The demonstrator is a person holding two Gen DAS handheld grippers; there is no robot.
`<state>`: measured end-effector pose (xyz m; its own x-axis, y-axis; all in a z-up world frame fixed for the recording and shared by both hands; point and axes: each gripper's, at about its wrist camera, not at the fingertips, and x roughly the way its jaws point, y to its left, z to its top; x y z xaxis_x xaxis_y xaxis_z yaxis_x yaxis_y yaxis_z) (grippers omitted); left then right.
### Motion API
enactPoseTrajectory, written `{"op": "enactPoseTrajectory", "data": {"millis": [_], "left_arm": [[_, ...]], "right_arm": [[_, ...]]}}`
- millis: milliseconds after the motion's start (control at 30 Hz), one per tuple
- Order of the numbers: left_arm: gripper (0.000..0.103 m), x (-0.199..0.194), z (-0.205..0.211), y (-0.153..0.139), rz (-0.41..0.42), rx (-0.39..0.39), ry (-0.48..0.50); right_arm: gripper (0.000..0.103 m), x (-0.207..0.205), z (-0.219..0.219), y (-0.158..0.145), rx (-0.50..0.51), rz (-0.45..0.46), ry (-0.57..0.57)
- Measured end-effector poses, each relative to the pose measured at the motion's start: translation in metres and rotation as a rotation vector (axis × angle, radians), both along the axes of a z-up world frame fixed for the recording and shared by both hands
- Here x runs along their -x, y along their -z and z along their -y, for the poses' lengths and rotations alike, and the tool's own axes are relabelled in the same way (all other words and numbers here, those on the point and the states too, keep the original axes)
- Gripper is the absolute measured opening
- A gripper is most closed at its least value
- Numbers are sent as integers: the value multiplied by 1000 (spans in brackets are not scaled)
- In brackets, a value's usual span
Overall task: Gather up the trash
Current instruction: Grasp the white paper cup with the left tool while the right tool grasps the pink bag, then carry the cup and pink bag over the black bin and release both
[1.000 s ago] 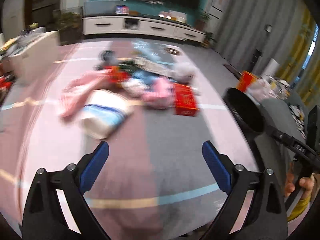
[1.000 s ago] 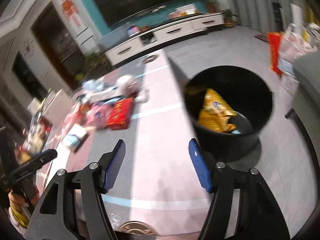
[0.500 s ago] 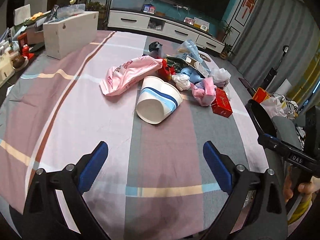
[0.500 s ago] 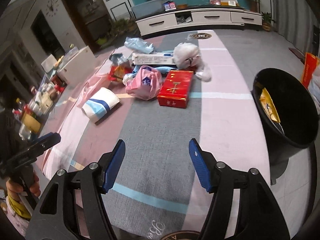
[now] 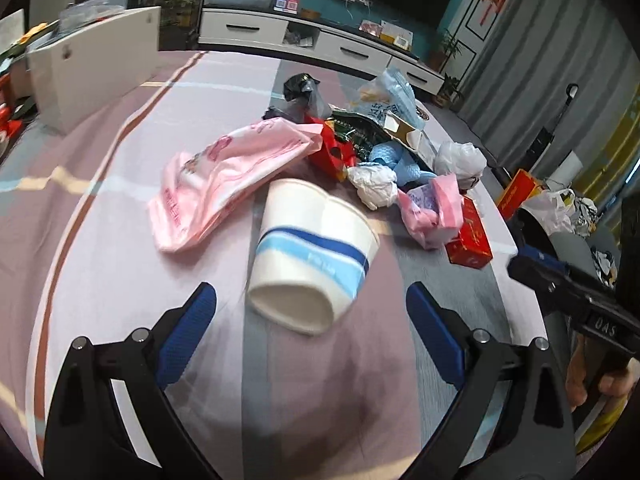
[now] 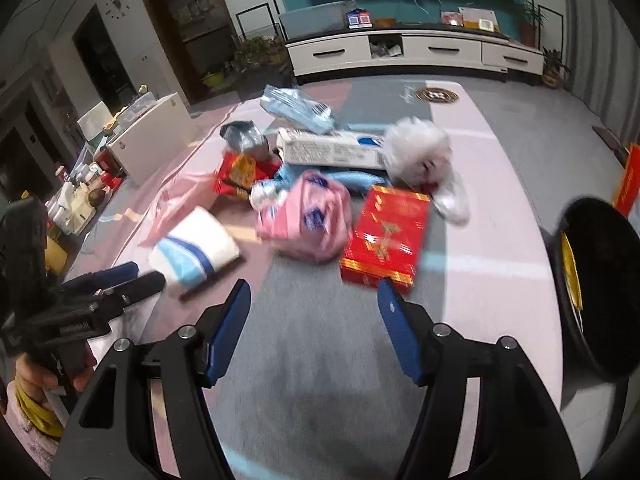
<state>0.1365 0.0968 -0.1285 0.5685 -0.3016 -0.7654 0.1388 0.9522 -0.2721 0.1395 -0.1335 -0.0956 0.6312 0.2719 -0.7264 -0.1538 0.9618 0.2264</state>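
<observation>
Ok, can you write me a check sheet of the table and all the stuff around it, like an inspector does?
Surface: tablecloth in pink and grey panels with stripes.
Job's things: paper cup on its side; pink bag; red box; small pink bag; white crumpled bag; long white carton. Black bin off the table's right edge, something yellow inside.
Clutter: white box on the far left of the table.
Grippers: left gripper open, empty, just short of the cup; right gripper open, empty, just short of the red box.
Cables: wires above the TV cabinet.
Surroundings: living room, grey curtains, potted plants.
</observation>
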Motion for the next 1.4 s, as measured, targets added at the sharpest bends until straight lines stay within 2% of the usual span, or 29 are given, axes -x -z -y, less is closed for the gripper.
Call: {"op": "enactPoseTrajectory", "data": {"millis": [233, 400, 433, 467, 500, 533, 567, 633, 767, 1000, 1200, 1400], "left_arm": [[96, -23, 10, 13, -25, -16, 28], [95, -31, 12, 20, -44, -14, 31], [95, -33, 12, 21, -45, -18, 33], [89, -32, 12, 21, -47, -18, 36], [84, -33, 12, 22, -51, -17, 41], [72, -33, 13, 23, -59, -12, 45], [72, -33, 13, 24, -62, -6, 47], [72, -30, 13, 24, -62, 1, 54], [70, -23, 15, 24, -60, 6, 71], [69, 7, 11, 1, -9, 37, 72], [69, 36, 19, -26, 27, 53, 98], [69, 51, 49, -47, 57, 59, 166]], "right_arm": [[65, -47, -19, 10, 31, 0, -27], [65, -63, -31, 18, 80, -19, -44], [65, -64, -33, 19, 91, -18, -51], [65, -65, -35, 19, 102, -15, -52], [63, -64, -38, 20, 127, -9, -53], [54, -65, -40, 20, 138, -9, -57], [41, -65, -41, 22, 143, -15, -67], [37, -64, -43, 24, 147, -25, -76], [30, -55, -44, 23, 127, -24, -87], [30, -19, -25, -7, 0, 43, -62], [30, 24, 14, -25, -44, 86, 12], [30, 66, 73, -30, -25, 103, 150]]}}
